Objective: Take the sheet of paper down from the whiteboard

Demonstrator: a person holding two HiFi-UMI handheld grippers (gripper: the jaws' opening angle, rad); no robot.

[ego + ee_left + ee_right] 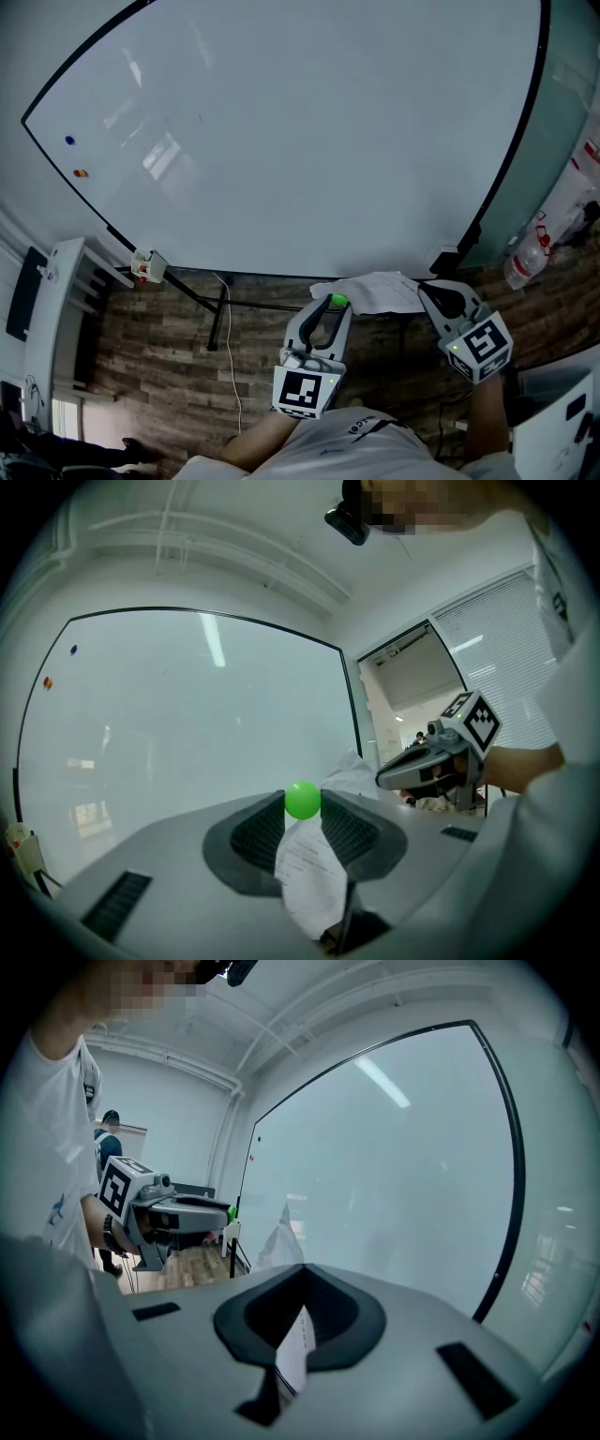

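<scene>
Nearest me is the left gripper point(334, 307), marker cube toward my chest, held out roughly level toward the whiteboard point(281, 131) on a bare forearm that runs off the bottom edge. Its jaws stand partly apart and pinch a small green ball point(302, 800) at their tips; a crumpled fold of the sheet of paper point(375, 291) lies between the jaws just beneath the ball. The right gripper point(431, 292) reaches forward beside it, nose dipped a little, wrist cut off by the frame below. Its jaws are pressed almost together on the opposite edge of the same sheet (its own view shows the thin white edge squeezed in the slot). So the paper hangs rumpled in the air between the two grippers, below the whiteboard's lower edge and over the wood-patterned floor point(169, 356); it looks clear of the board, though I cannot judge the gap. Print on the sheet is too small to read. Far left on the board sit a blue magnet point(69, 141) and an orange magnet point(81, 173), well apart from the grippers.
</scene>
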